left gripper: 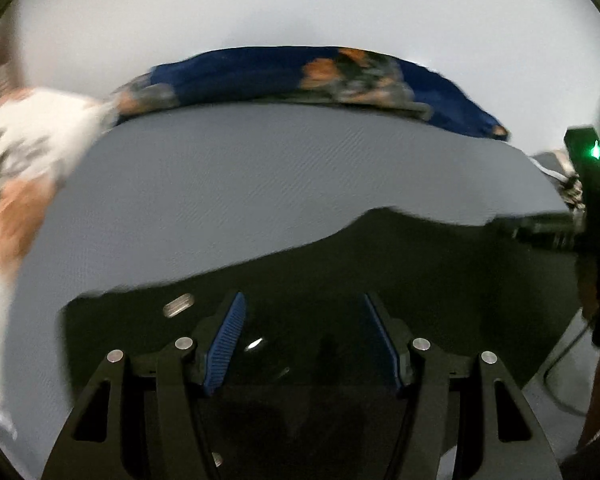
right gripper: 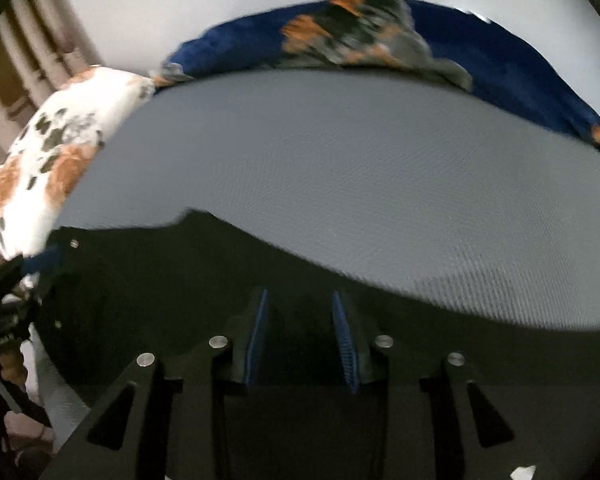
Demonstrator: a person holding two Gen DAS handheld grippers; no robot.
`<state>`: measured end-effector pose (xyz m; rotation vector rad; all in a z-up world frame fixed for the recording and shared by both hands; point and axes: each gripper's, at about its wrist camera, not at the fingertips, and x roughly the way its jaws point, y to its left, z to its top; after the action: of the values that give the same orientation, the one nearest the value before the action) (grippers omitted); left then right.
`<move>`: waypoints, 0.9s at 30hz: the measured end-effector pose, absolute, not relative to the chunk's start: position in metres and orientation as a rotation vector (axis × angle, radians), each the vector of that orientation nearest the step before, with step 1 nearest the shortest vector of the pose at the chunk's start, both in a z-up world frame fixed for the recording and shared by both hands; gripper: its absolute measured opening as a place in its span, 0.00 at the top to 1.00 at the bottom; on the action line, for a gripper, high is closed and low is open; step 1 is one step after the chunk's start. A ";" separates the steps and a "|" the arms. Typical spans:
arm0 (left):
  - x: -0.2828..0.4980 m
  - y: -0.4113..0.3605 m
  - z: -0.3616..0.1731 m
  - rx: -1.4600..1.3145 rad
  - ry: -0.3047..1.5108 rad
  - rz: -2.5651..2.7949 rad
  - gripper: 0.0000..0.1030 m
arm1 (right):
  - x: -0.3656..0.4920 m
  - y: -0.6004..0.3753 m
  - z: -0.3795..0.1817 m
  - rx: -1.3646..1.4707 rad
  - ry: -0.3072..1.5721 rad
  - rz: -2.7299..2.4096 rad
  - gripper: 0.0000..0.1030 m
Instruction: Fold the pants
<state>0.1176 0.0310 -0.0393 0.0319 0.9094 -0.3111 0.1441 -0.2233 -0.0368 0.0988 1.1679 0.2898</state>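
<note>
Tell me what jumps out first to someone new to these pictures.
A dark pair of pants sprawls over the near half of a grey mat, right under both claws. Behind the mat lies a blue blanket with orange and grey patches, and at its left end a white flowered cloth.

Bed (right gripper: 340,184): grey textured cover, flat, fills middle of both views ahead of each hand-held gripper.
Dark pants (left gripper: 380,264): directly on cover, nearest item, under and just ahead of fingers; small metal button visible.
Blue patterned cushion (left gripper: 284,76): at far edge of bed, orange and grey print.
White patterned pillow (right gripper: 60,144): far left, orange and dark blotches.
</note>
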 end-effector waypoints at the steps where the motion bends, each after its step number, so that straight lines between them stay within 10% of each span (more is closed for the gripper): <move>1: 0.128 0.016 -0.044 0.033 0.912 -0.351 0.41 | 0.140 -0.230 -0.041 0.104 1.181 0.276 0.69; 27: 0.217 -0.045 -0.084 0.060 0.993 -0.351 0.42 | 0.150 -0.264 -0.067 0.101 1.112 0.098 0.65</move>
<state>0.2175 -0.0445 -0.0836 0.0601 0.9930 -0.3507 0.1504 -0.2644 -0.0672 0.1006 1.1122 0.0983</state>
